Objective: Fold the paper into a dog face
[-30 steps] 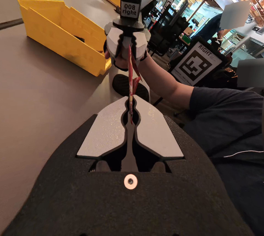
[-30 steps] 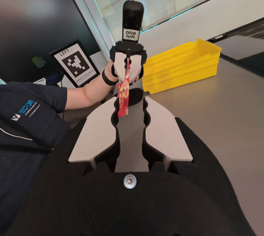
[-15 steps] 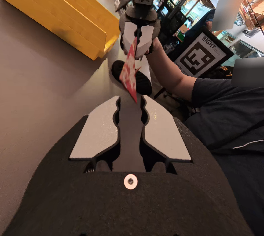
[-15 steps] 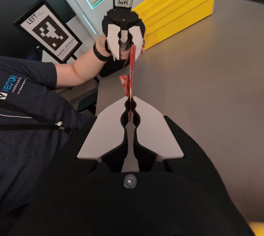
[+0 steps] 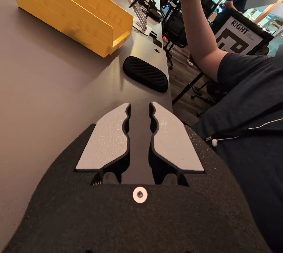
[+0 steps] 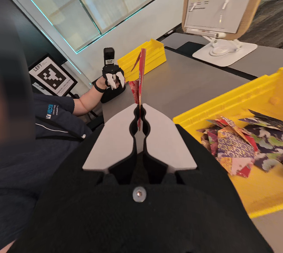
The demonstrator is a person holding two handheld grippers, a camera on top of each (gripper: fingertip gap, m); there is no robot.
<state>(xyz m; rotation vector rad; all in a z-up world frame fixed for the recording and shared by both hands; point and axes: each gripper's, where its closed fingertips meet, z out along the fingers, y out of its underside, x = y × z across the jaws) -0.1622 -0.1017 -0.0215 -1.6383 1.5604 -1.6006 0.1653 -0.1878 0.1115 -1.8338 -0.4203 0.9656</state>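
The grey table fills the middle of the right wrist view, with a yellow bin at the right edge holding a heap of folded patterned papers. A second yellow bin sits upper left in the left wrist view, and a black ridged pad lies near the table's edge at its centre.

The right gripper is pinching the red patterned folded paper by its lower corner, so the piece stands edge-on above the tips, in the air over the table. The left gripper has its fingers spread with nothing between them.

That paper looks light and thin, springy at the creases and easy to crumple; I'd take it by a folded edge or corner, where the layers stiffen it.

Only the right wrist view shows the paper, the filled bin and the instruction stand at upper right. The left wrist view catches just the person's raised forearm; the hand above looks cut off at the top.
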